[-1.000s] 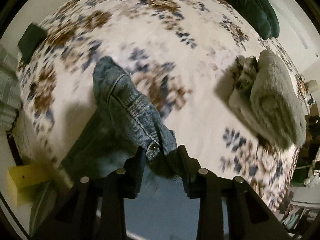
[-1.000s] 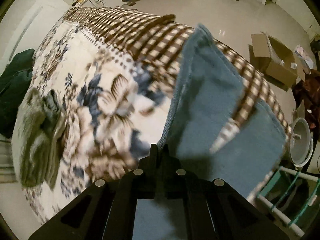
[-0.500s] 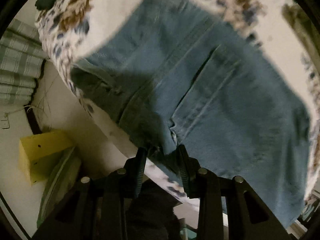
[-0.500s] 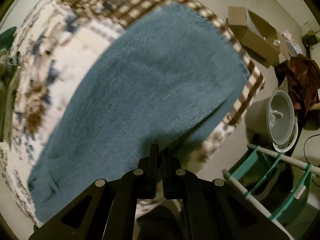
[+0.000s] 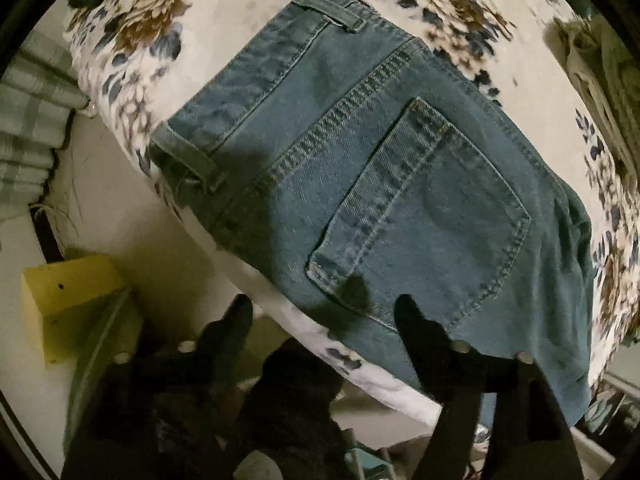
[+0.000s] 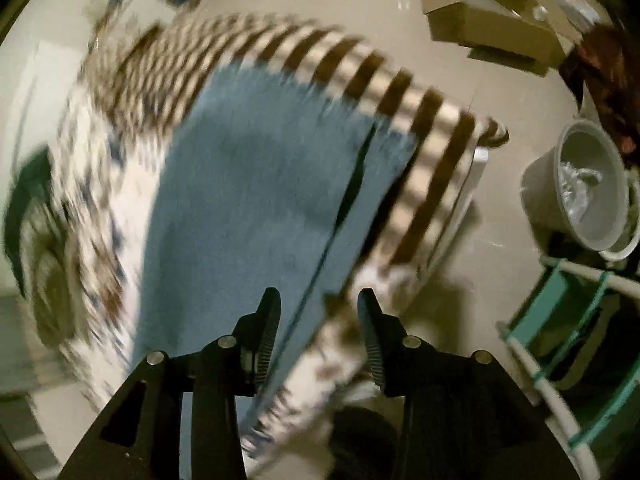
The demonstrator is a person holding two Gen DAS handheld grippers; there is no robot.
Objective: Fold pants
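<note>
Blue jeans (image 5: pixel 360 168) lie flat on the flowered bedspread (image 5: pixel 248 4), back pocket (image 5: pixel 424 216) up and waistband toward the upper left. My left gripper (image 5: pixel 324 320) points down over their near edge at the bed's side. Its jaws are opening and nothing is pressed between them. In the blurred right wrist view the jeans' legs (image 6: pixel 248 208) stretch across the bed toward its checked border (image 6: pixel 360 76). My right gripper (image 6: pixel 319 308) hovers over the near hem, jaws opening, with the denim below them but not gripped.
A yellow block (image 5: pixel 68 292) sits on the floor beside the bed. A grey-green folded blanket (image 5: pixel 600 72) lies further along the bed. On the floor stand a cardboard box (image 6: pixel 492 20), a grey bucket (image 6: pixel 580 192) and a teal rack (image 6: pixel 580 320).
Both grippers carried the jeans down onto the bed and let go: the waist end and the leg end now lie flat, and both pairs of jaws have spread apart.
</note>
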